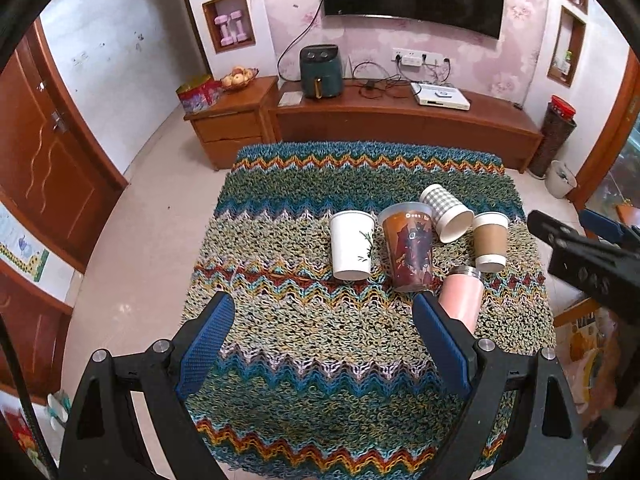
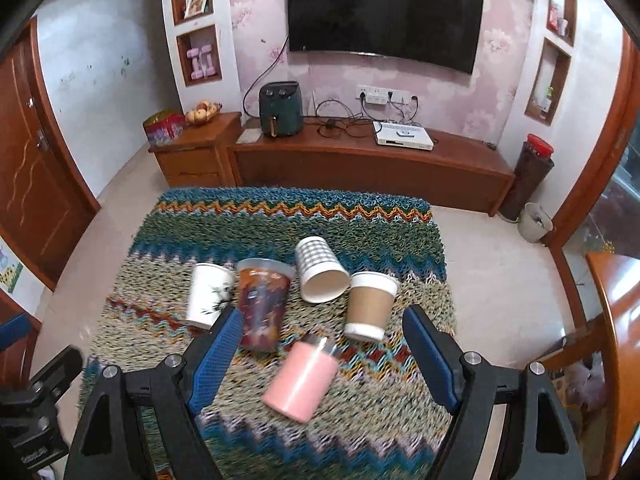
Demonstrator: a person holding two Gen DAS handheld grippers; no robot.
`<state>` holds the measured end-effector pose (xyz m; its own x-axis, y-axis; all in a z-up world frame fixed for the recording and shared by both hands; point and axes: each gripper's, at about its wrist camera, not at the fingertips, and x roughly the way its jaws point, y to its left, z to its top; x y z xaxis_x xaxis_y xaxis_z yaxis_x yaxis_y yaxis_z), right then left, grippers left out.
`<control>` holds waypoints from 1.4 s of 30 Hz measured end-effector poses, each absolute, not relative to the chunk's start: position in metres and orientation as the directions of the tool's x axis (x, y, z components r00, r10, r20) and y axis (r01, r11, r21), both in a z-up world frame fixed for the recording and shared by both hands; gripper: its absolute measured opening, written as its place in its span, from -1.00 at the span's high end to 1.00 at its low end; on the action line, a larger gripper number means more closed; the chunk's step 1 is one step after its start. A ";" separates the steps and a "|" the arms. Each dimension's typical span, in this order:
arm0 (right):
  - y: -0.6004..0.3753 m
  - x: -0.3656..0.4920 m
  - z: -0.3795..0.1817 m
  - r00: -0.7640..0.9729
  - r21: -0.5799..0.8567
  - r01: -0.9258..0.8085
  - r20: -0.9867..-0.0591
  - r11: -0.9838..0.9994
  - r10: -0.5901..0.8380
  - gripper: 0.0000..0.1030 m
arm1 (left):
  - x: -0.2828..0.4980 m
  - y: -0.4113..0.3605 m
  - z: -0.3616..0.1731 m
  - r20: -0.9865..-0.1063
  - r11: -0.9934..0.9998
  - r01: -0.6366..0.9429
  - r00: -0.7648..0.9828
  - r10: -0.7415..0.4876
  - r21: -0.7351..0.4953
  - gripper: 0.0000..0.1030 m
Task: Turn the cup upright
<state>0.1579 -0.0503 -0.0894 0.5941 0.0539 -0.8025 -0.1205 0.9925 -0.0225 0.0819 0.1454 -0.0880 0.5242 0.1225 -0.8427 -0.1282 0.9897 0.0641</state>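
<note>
The right claw [image 2: 320, 356] hung nearest the lens, its blue textured pads spread wide and gripping nothing, with the pink tumbler [image 2: 301, 380] lying on its side just beyond and between them, steel rim pointing away. The left claw [image 1: 324, 340] was likewise spread and empty above the desk's [image 1: 320, 400] shaggy zigzag cloth.

The tumbler looked smooth, hard and cylindrical, so it would probably roll or slide under a pinch placed off its middle. The looped pile gave an uneven footing, and a cup set down crooked could tip again. Crowding was the other hazard: the brown sleeved paper cup [image 2: 370, 306] and the printed plastic cup [image 2: 262, 304] stood upright just beside the tumbler, and a swinging finger could knock them. The checked paper cup [image 2: 320, 270] also lay tipped, thin-walled and easy to crush. The white paper cup [image 2: 208, 294] stood further left.
</note>
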 end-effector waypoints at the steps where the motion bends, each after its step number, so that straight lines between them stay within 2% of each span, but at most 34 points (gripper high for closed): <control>1: -0.054 0.165 -0.095 0.582 -0.018 -0.118 -0.812 0.993 0.054 -0.60 | 0.084 0.144 -0.091 -0.846 0.989 -0.133 0.518 0.124 0.064 -0.79; 7: -0.071 0.205 -0.133 0.516 -0.032 -0.118 -0.856 0.992 0.034 -0.59 | 0.096 0.133 -0.105 -0.860 0.986 -0.150 0.491 0.139 0.074 -0.79; 20: -0.042 0.264 -0.207 0.401 -0.054 -0.360 -0.910 0.931 0.102 -0.59 | 0.120 0.123 -0.134 -0.894 0.978 -0.190 0.419 0.160 0.086 -0.79; 35: -0.032 0.344 -0.249 0.157 0.073 -0.323 -0.979 0.944 0.129 -0.59 | 0.131 0.133 -0.148 -0.904 0.968 -0.239 0.392 0.171 0.080 -0.79; 42: -0.016 0.354 -0.278 0.095 0.033 -0.349 -0.993 0.937 0.070 -0.59 | 0.131 0.144 -0.149 -0.905 0.958 -0.275 0.384 0.182 0.076 -0.79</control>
<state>0.3540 -0.0164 -0.2776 0.0950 0.0705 -0.9930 -0.3486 0.9367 0.0331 0.1313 0.1440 -0.1491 0.3838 0.1820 -0.9053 -0.2748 0.9585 0.0761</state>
